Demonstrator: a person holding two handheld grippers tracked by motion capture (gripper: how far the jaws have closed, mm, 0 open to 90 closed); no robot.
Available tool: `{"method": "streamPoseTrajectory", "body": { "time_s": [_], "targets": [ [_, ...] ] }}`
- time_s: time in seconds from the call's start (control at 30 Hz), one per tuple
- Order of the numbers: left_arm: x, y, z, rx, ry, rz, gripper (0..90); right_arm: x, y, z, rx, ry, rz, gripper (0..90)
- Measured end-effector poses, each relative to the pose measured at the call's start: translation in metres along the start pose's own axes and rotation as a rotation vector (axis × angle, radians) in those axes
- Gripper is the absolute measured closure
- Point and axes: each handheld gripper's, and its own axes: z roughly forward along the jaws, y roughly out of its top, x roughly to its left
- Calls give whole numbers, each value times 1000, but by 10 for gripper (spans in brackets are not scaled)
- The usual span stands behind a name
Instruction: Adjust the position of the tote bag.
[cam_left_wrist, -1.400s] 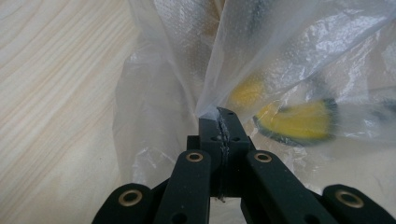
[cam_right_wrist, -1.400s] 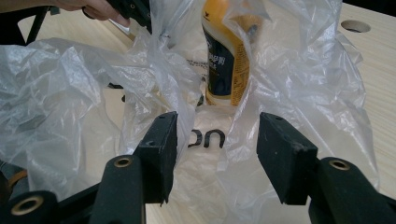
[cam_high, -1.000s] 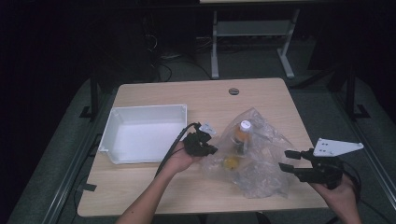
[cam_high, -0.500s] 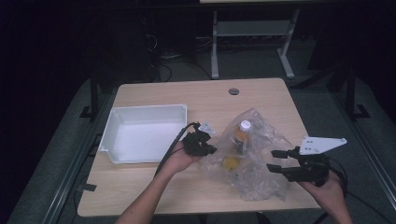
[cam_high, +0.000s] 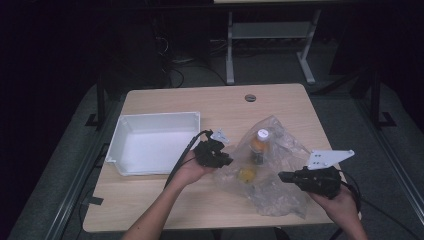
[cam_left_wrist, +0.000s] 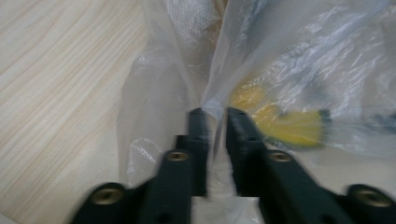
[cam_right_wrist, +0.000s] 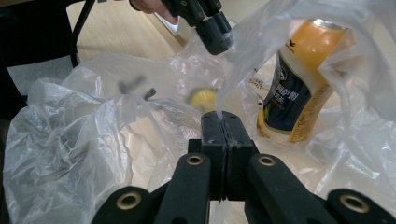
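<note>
A crumpled clear plastic bag (cam_high: 274, 199) lies on the wooden table (cam_high: 165, 100), right of centre. Inside it stands an orange-juice bottle (cam_high: 259, 145) with a dark label (cam_right_wrist: 285, 95) and white cap, and a small yellow item (cam_high: 246, 175) lies beside it. My left gripper (cam_high: 227, 161) is at the bag's left edge, its jaws closed on a fold of the film (cam_left_wrist: 215, 114), with the yellow item (cam_left_wrist: 280, 119) just beyond. My right gripper (cam_high: 282, 176) is at the bag's right side, shut with a strip of film pinched at its tips (cam_right_wrist: 223, 116).
An empty white tray (cam_high: 150, 120) sits on the left half of the table, close to the left hand. A round cable hole (cam_high: 250, 97) is near the far edge. Dark floor and a metal stand (cam_high: 270, 35) lie beyond the table.
My right gripper has moved left into the bag, and its jaws have gone from open to shut on the film. The left gripper has held still.
</note>
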Motion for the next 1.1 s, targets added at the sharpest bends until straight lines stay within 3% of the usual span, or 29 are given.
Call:
{"method": "streamPoseTrajectory", "body": {
  "time_s": [0.07,0.33,0.53,0.73,0.9,0.97,1.0,1.03,1.1],
  "targets": [
    [-2,4,-5,-12,6,-8,633,-1,-2,-1,-9,-3,10,892],
    [-9,26,-24,-75,-3,17,484,-1,-3,-2,-11,-12,12,893],
    [-17,45,-28,-101,-9,64,450,0,-2,0,-11,-7,4,893],
    [-22,60,-21,-117,-11,79,443,-1,-2,0,-11,-6,3,893],
    [-21,73,-10,-78,-7,102,522,-2,-3,-2,-16,-6,3,892],
    [-21,73,-9,-80,-12,93,560,-2,-3,-2,-18,-6,2,892],
    [-20,74,-8,-78,4,104,675,-2,-3,-3,-21,-9,2,892],
    [-21,74,-7,-83,12,102,675,-2,-3,-3,-21,-9,2,892],
    [-21,74,-7,-83,6,110,800,-3,-3,-3,-21,-11,2,892]
  ]
}}
